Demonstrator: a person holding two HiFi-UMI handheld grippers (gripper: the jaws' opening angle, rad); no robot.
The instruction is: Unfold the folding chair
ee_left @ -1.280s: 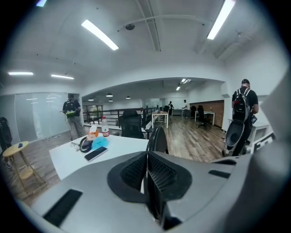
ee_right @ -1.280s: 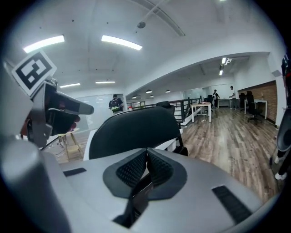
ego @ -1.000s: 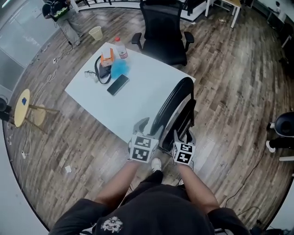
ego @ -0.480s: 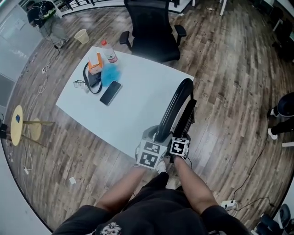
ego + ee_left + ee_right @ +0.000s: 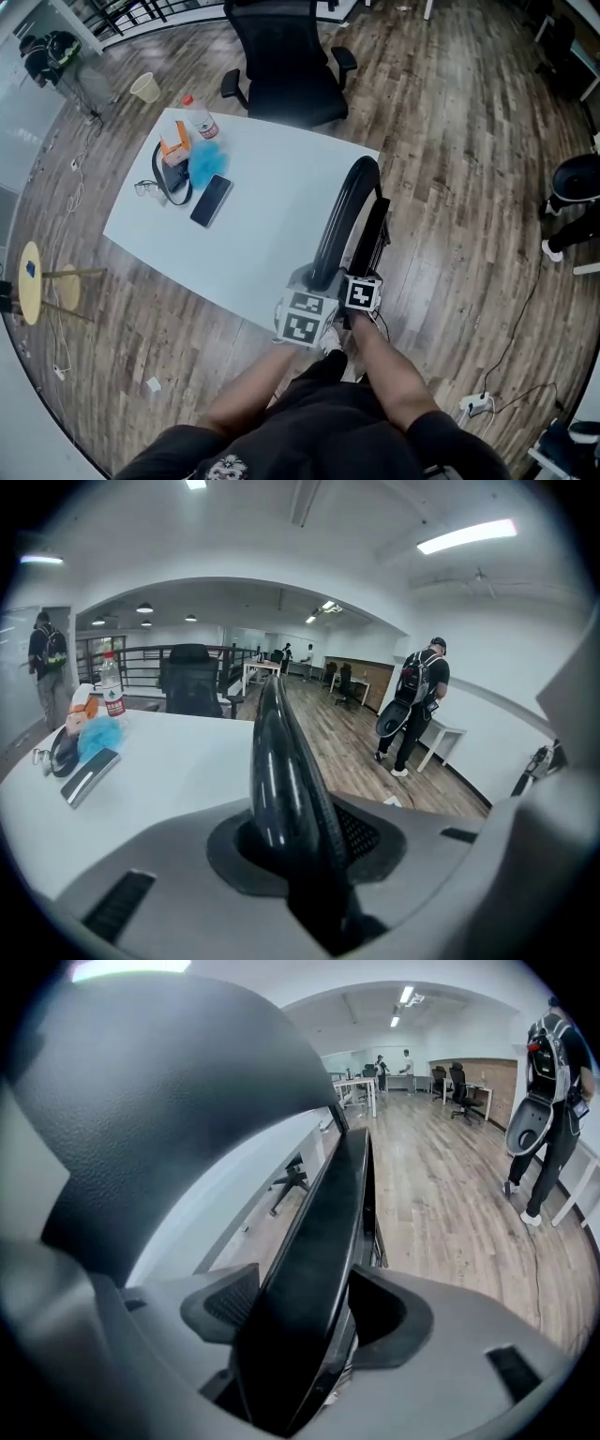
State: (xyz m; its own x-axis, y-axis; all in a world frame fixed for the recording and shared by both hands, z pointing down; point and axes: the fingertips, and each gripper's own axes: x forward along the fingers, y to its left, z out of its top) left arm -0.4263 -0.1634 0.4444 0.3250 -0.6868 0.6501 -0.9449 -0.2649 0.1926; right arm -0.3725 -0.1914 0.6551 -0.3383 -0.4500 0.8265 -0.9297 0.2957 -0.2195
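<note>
The folded black folding chair [image 5: 349, 202] leans against the near right edge of the white table [image 5: 272, 234]. In the head view my left gripper [image 5: 315, 279] sits at the lower end of the chair's curved back tube. In the left gripper view that tube [image 5: 281, 780] fills the gap of the left gripper [image 5: 292, 844]; the jaws are closing and both pads touch it. My right gripper [image 5: 362, 274] is just to the right, on the seat side. The flat black seat panel [image 5: 323, 1241] runs between the open jaws of the right gripper [image 5: 302, 1321], with a slit beside the right pad [image 5: 389, 1316].
A phone [image 5: 211, 200], a water bottle [image 5: 199, 120], a blue cloth and a small bag lie at the table's far left. A black office chair [image 5: 281, 66] stands behind the table. A round stool [image 5: 33, 281] is at the left. A person with a backpack [image 5: 417, 705] stands far right.
Both grippers dropped onto the chair's near end. The left jaws went from wide open to closed round the back tube; the right gripper slid down over the seat panel.
</note>
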